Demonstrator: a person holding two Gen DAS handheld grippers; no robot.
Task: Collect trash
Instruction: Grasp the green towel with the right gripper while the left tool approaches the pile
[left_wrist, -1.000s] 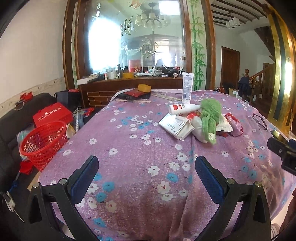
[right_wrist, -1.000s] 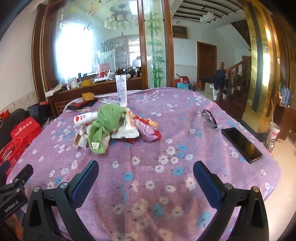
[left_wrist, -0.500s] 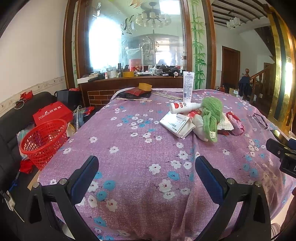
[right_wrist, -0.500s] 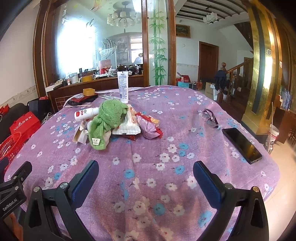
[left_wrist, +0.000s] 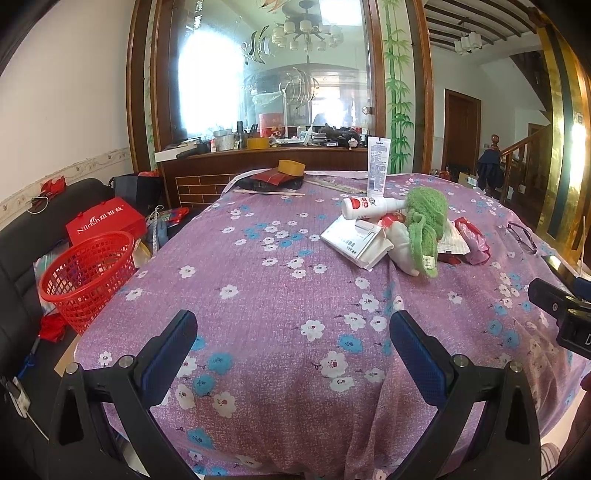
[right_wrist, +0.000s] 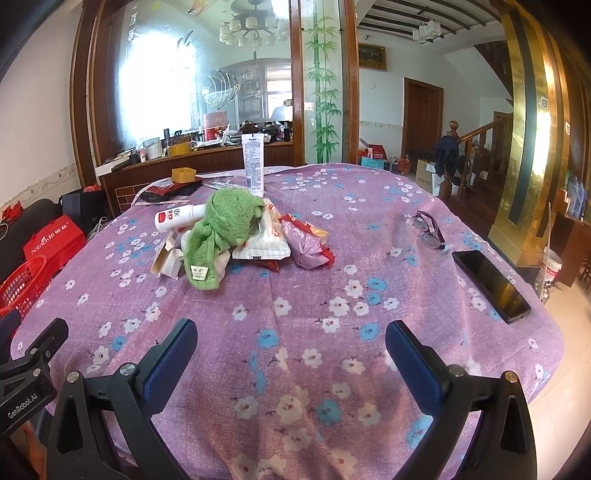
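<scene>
Red basket clear in left view — phone only right.

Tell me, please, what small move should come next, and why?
Probably ease the right gripper forward toward the purple wrapper at the near edge of the pile. Both grippers are open and empty, short of the litter, and the red basket waits beside the table on the left.
</scene>
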